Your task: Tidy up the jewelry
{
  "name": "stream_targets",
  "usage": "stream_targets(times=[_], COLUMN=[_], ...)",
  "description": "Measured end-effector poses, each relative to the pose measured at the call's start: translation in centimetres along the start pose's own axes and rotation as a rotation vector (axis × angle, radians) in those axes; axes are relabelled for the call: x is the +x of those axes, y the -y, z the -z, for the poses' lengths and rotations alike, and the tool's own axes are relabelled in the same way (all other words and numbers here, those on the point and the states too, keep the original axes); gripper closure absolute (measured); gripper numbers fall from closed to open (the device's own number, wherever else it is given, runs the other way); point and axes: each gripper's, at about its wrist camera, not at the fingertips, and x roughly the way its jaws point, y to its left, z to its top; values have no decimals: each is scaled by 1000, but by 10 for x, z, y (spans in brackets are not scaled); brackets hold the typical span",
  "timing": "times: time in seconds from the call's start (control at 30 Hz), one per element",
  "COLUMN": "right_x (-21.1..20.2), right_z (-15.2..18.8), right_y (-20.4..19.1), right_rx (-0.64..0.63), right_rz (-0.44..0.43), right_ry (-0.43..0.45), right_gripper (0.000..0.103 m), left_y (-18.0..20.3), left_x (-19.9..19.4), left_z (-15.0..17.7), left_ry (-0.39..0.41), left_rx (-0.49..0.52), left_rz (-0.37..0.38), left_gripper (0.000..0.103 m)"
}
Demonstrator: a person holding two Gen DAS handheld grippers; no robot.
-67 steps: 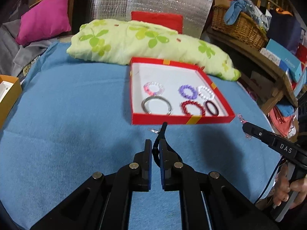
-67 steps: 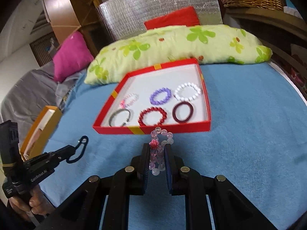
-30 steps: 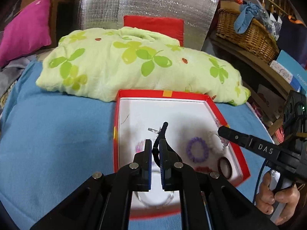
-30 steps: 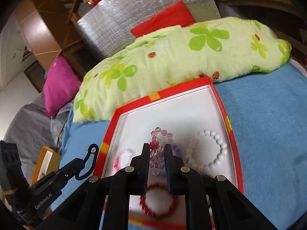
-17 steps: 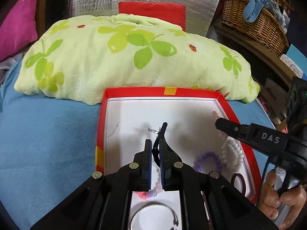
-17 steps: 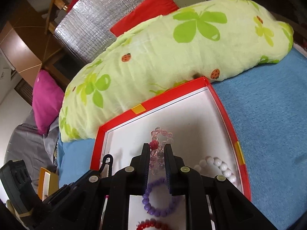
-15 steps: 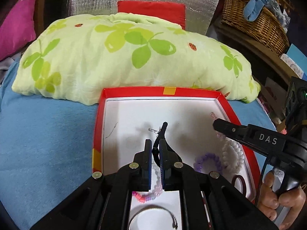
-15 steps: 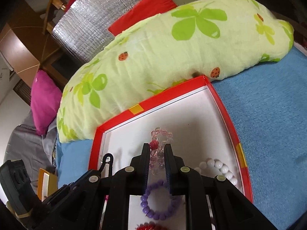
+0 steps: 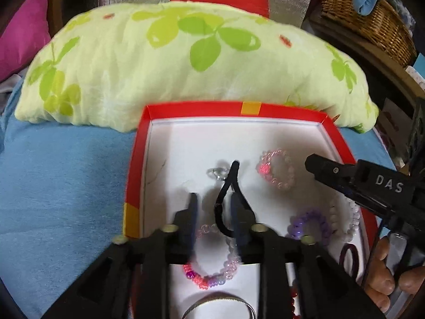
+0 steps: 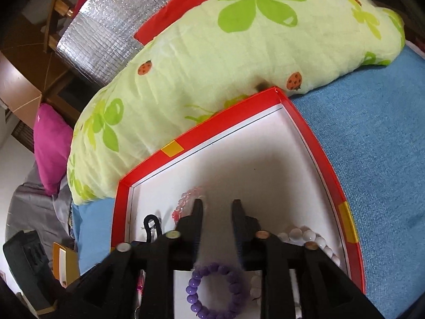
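Over the red box (image 9: 136,156) on the blue cloth (image 9: 61,175), both claws are standing released: the left gripper (image 9: 213,202) is spread around a black clip (image 9: 225,194) that is leaning against its right-hand finger, and the right gripper (image 10: 216,207) is gaping with nothing between its fingers. A pale pink bead bracelet (image 9: 276,168) is lying on the white floor of the box just beyond the right gripper's tip, with a purple bracelet (image 10: 216,289) and white beads (image 10: 305,236) nearer the cameras.

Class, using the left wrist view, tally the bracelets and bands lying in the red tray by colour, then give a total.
Pale pink bracelet: 1
Pink and lilac bracelet: 1
Purple bracelet: 1
White bracelet: 1
Dark maroon band: 1
Silver bangle: 1
Red bracelet, only its edge showing: 1
Total: 7
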Motion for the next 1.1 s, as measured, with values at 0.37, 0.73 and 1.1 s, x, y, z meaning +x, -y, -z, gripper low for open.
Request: stream_targets(times=[0.37,0.73,1.1], right_x=[-56,-135,-195], right_z=[12,70,140], right_y=[-10,-28,-40], right_rx=[-90,-301,-461], right_rz=[54,163,150], right_ry=[80,128,154], right_gripper=[73,48,48], left_y=[1,4,20], left_x=[-73,-152,-202], left_z=[12,72,135], left_ry=[138,218,225], left_rx=[38,-4,18], left_rz=[-225,-330,-336], left_gripper=[28,17,17])
